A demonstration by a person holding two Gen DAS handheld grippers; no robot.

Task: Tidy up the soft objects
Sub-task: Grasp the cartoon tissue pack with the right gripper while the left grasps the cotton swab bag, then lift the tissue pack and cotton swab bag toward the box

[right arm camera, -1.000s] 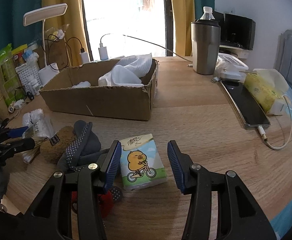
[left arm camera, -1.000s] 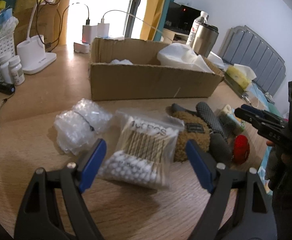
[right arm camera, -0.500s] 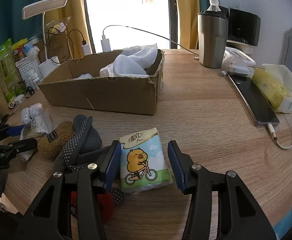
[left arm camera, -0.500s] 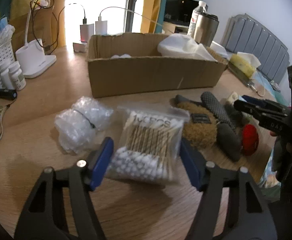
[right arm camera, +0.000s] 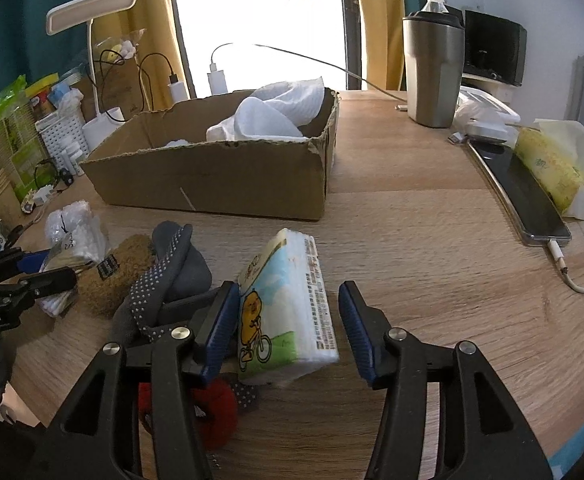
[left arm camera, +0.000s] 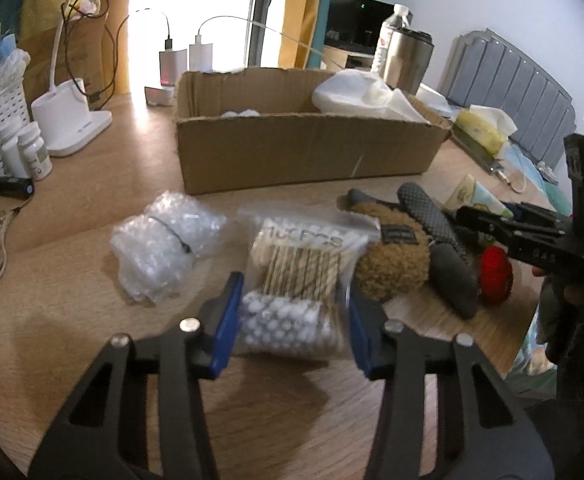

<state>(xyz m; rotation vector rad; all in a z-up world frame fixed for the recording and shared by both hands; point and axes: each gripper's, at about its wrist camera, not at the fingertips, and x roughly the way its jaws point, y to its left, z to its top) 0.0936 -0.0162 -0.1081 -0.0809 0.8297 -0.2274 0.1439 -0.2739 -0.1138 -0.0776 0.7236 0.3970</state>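
Blue left claw (left arm camera: 292,320) was wide a second ago, now closing on the swab bag (left arm camera: 298,280) before the box (left arm camera: 304,156). Right claw (right arm camera: 287,326) apart around the tipped tissue pack (right arm camera: 287,312).

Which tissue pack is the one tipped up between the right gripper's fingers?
The small cartoon-printed tissue pack, tilted against the left finger of the right gripper. The yellow tissue pack lies far off by the phone, a tissue sticking out.

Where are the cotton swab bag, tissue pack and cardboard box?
cotton swab bag (left arm camera: 298,276), left wrist view, middle of bag
tissue pack (right arm camera: 281,308), right wrist view, printed front
cardboard box (right arm camera: 219,178), right wrist view, front wall
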